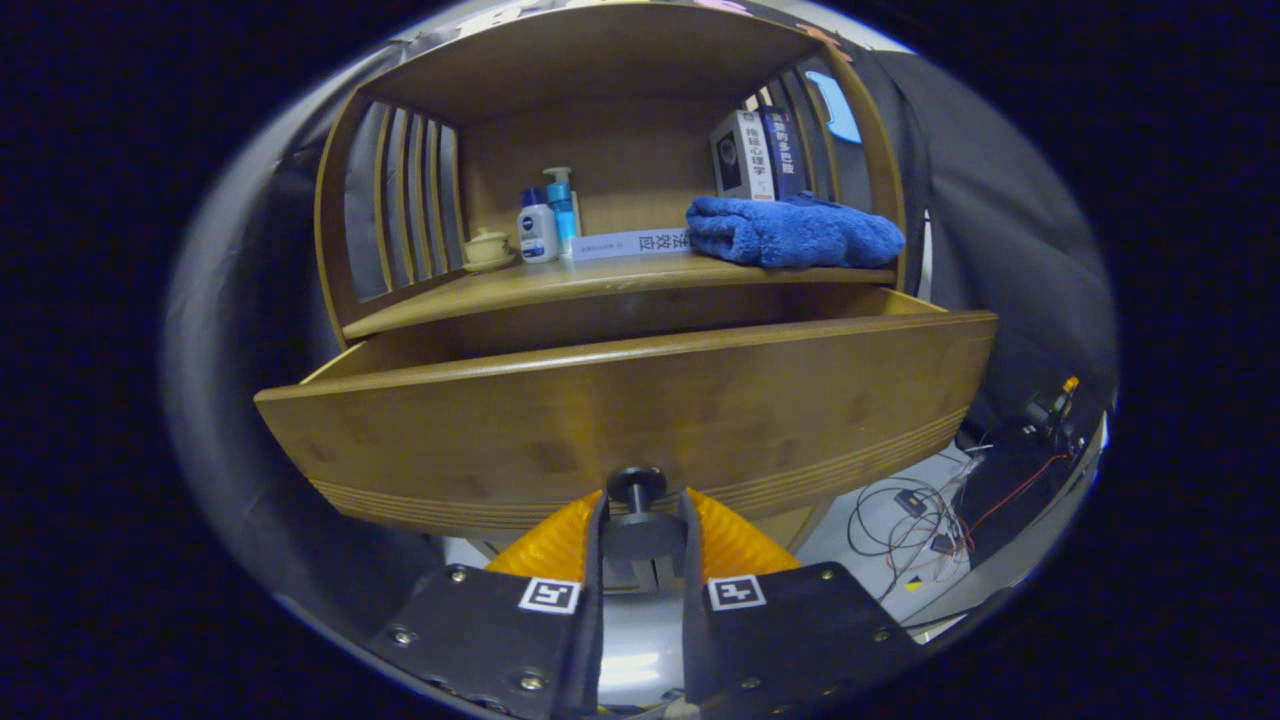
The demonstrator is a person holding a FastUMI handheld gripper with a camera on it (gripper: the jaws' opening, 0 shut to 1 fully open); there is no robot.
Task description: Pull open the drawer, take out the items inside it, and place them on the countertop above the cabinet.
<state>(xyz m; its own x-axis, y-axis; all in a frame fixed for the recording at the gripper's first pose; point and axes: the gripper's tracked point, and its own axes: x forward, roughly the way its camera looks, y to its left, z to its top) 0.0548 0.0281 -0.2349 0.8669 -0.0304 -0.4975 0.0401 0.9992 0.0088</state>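
The drawer [640,400] stands pulled partway out of the wooden cabinet [620,120], its broad front panel facing the camera and its long axis running crosswise to the gripper's fingers. Its round knob [636,487] sits low at the middle of the panel, directly between the fingers. The gripper [640,520] is closed to a narrow gap with both fingers pressed against the knob's sides, so it holds the drawer by the knob. The drawer's interior lies beyond and above the panel's top edge; what it contains cannot be told from this angle, since the panel hides it. Above the drawer, the desk [560,285] carries a folded blue towel [795,232] on one side, two bottles [548,222] and a small lidded cup [487,246] on the other, a flat white box [630,243] between them, and upright books [757,152] behind the towel. Judged from this, the pull is under way; reaching the contents would call for releasing the knob and rising over the panel's edge
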